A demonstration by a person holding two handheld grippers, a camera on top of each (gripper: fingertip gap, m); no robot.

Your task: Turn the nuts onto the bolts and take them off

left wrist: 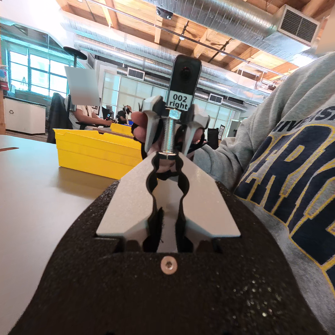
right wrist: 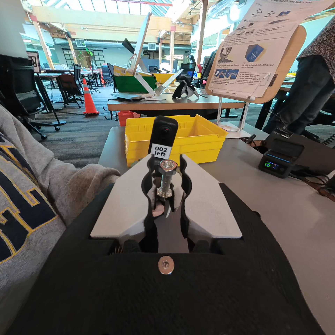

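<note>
Left wrist view: a shiny threaded bolt (left wrist: 169,134) is held upright between both grippers, its nut (left wrist: 165,154) clamped by the left gripper (left wrist: 165,159); the right gripper (left wrist: 173,116) is seen spread apart around the head.

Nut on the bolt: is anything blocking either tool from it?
Nothing visible. The nut sits between the right tool's fingertips, on the bolt, whose other end the left tool grips.
</note>
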